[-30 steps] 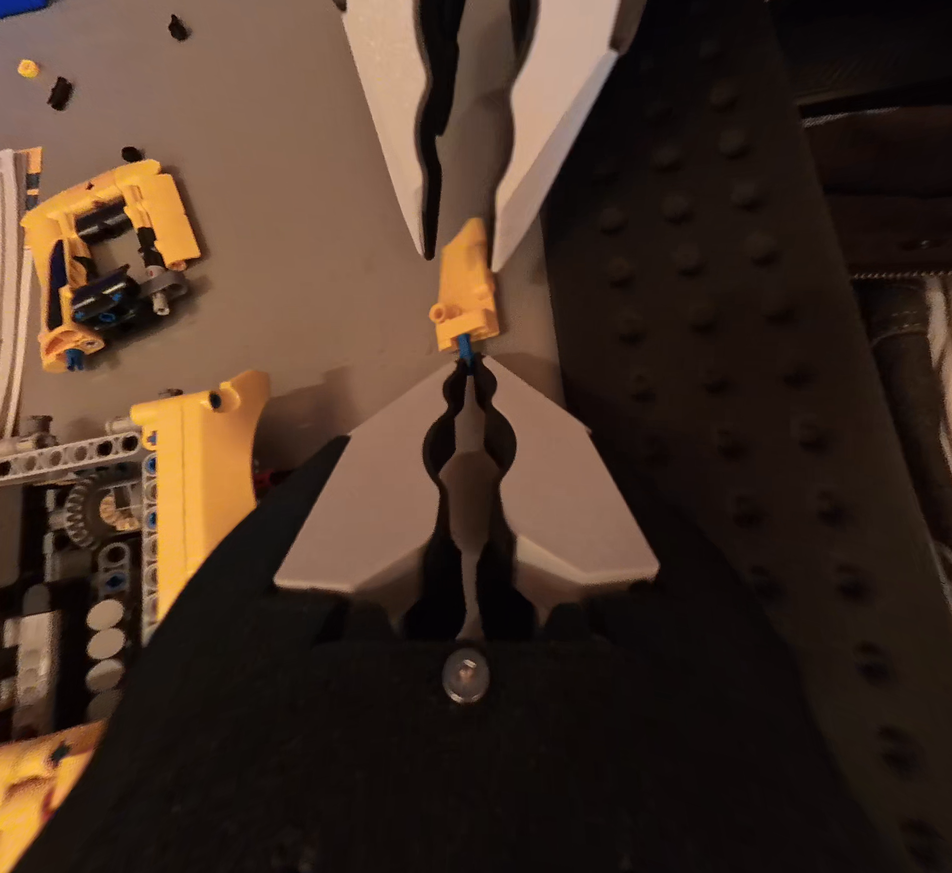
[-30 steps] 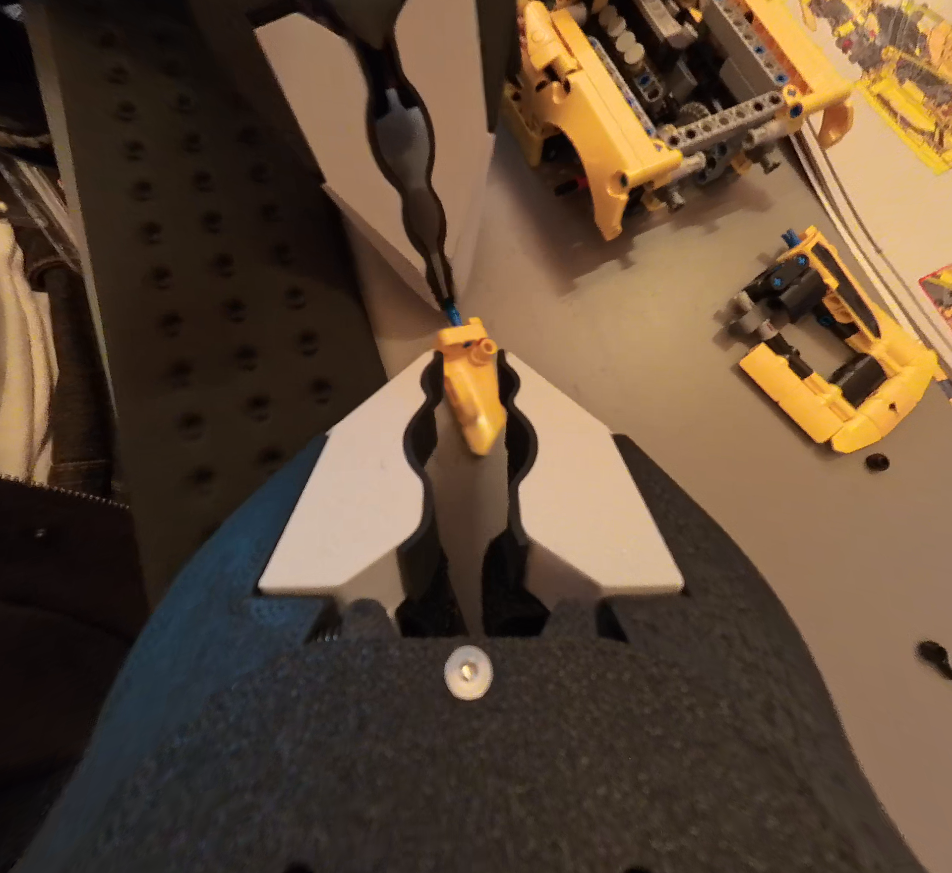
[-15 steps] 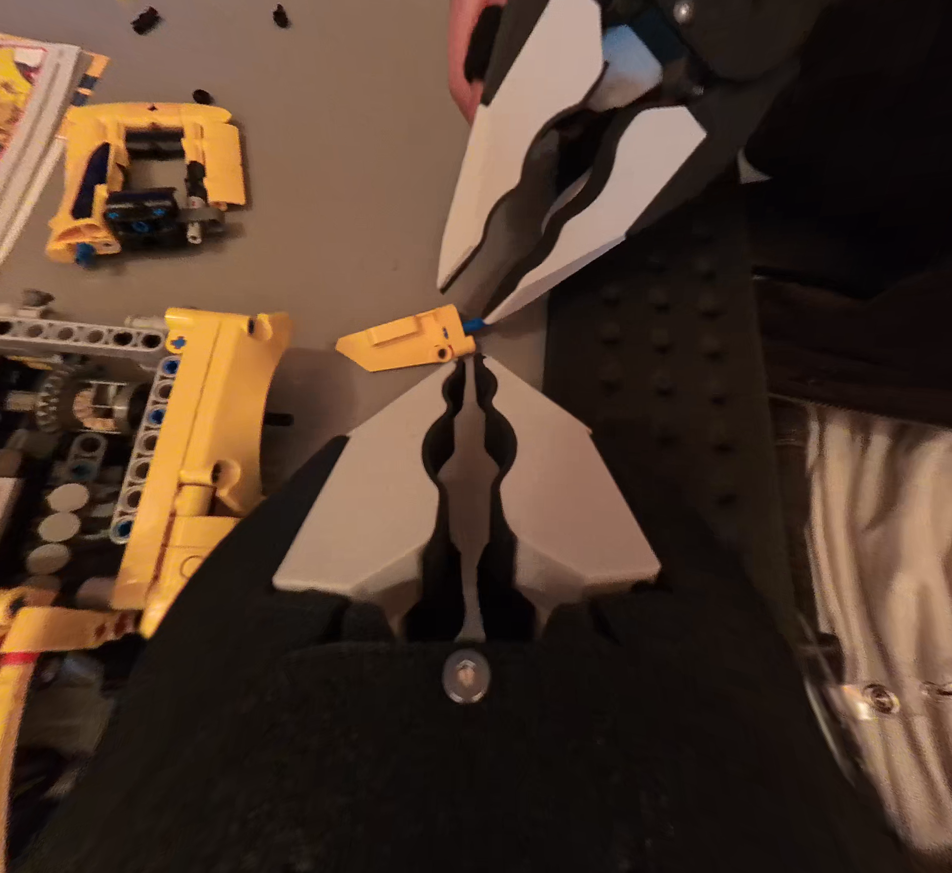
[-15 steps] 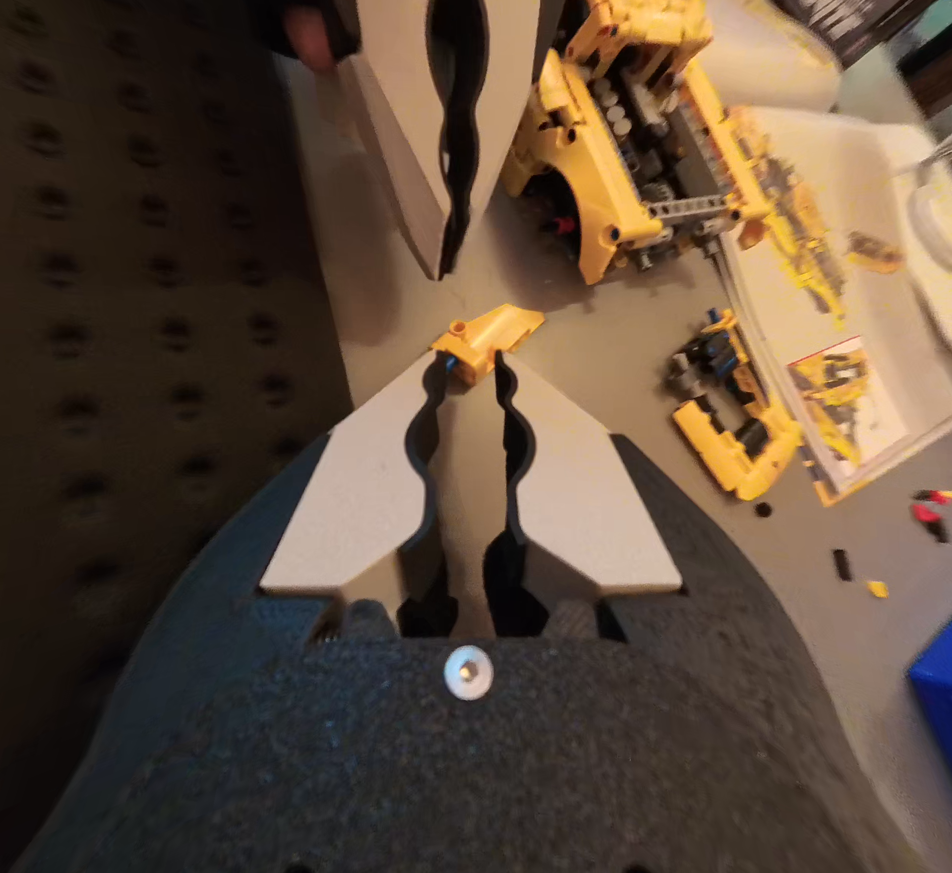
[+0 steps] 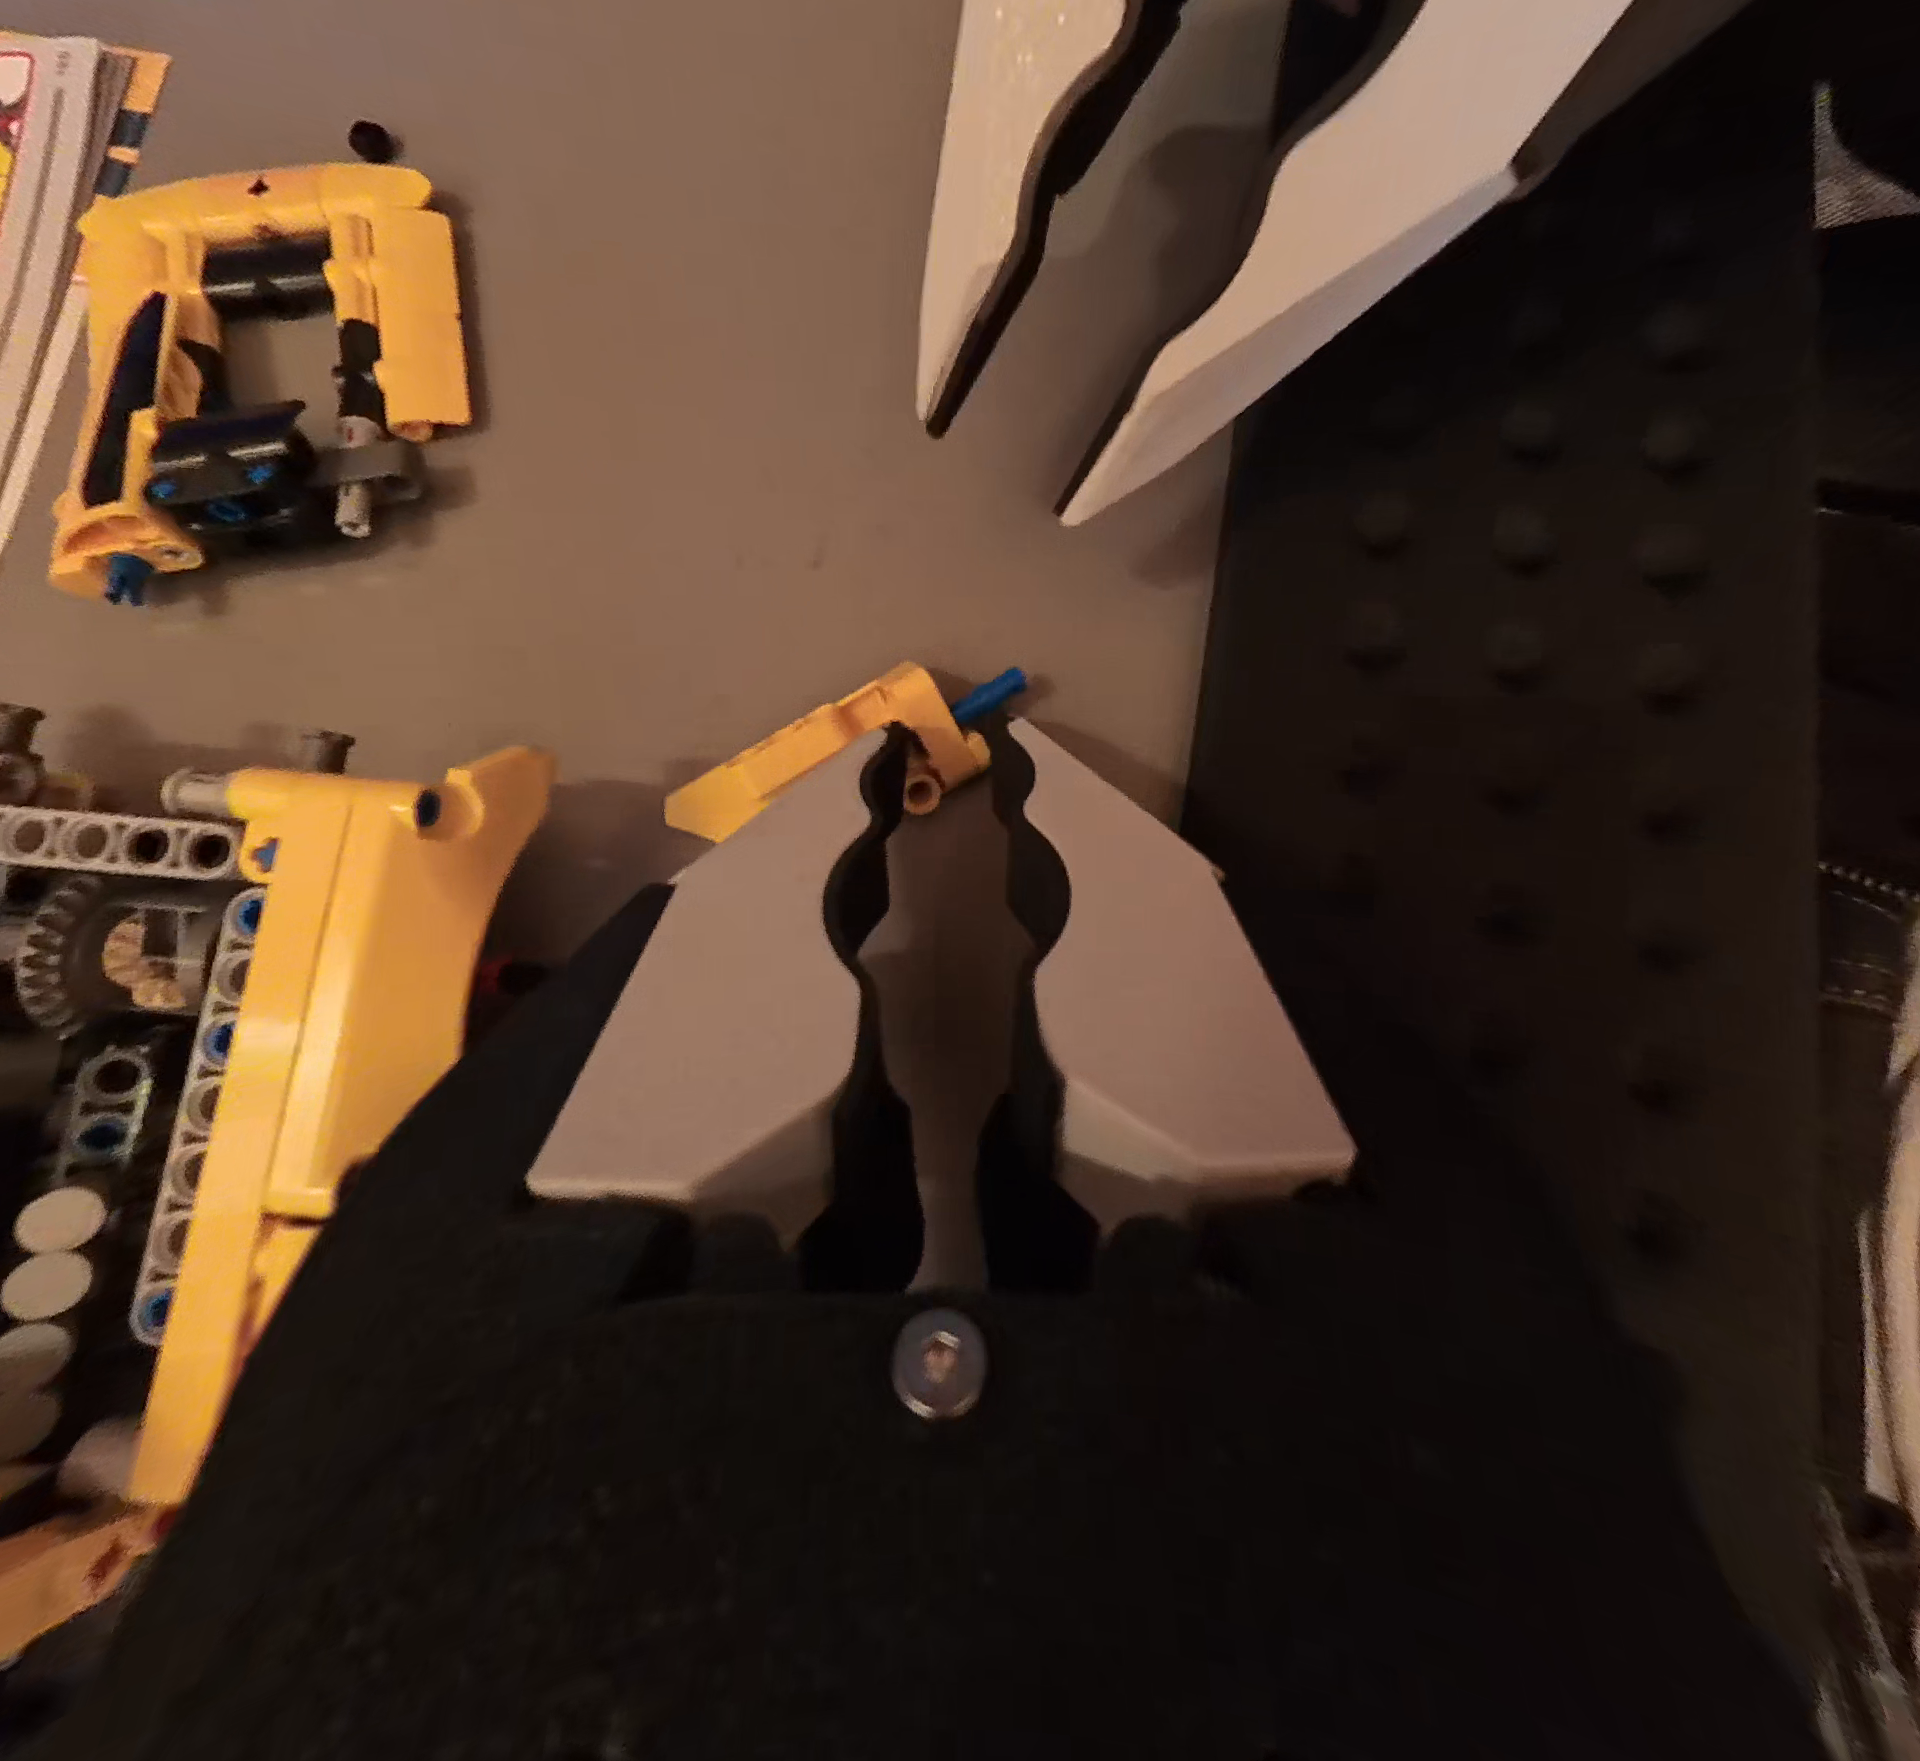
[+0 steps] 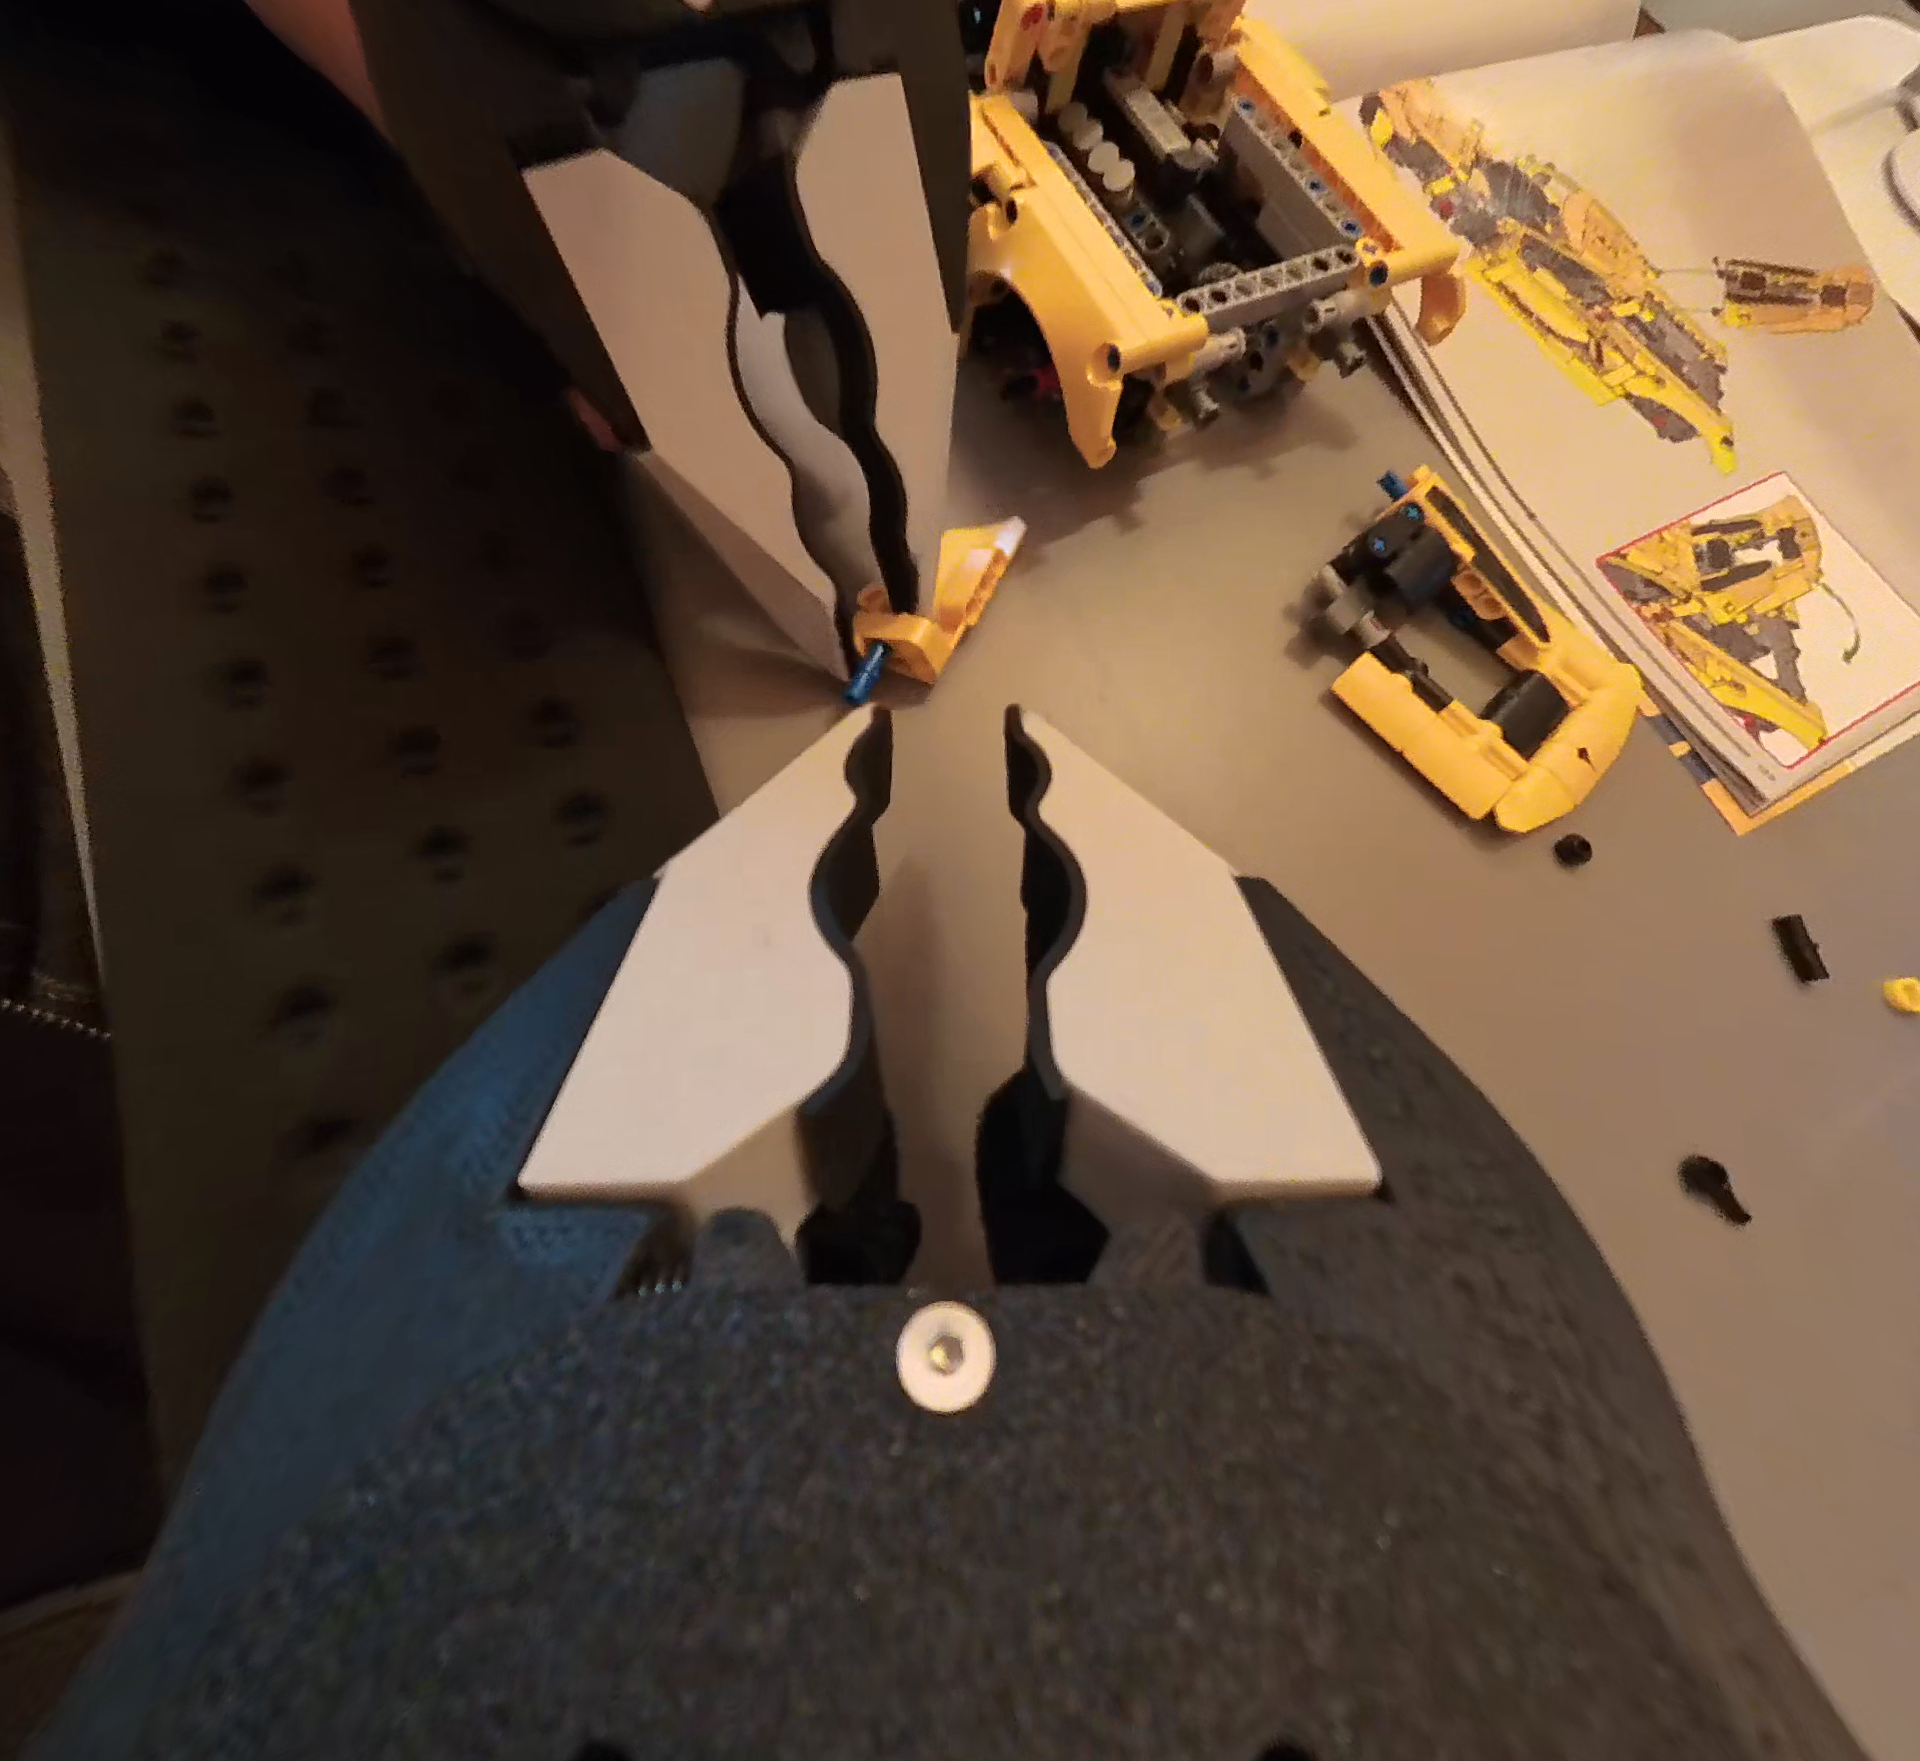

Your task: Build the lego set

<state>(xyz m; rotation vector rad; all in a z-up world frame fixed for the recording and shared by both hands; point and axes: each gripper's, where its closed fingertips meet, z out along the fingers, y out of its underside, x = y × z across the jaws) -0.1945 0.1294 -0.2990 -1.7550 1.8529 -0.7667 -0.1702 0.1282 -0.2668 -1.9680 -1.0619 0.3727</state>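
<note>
Yellow panel [image 5: 800, 761] with blue pin [image 5: 987, 695] pinched in left gripper [image 5: 940, 745]; right gripper [image 6: 945, 724] parted, empty, above table [image 6: 1195, 672].

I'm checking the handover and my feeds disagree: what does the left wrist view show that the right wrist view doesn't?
Only the left wrist view: the right gripper seen from outside, open and empty above the table, and the left gripper from behind, shut on the yellow piece.

Only the right wrist view: the open instruction booklet in full and the whole yellow vehicle body.

Both: the yellow piece with its blue pin, the small yellow frame assembly, and loose black pins on the grey table.
</note>
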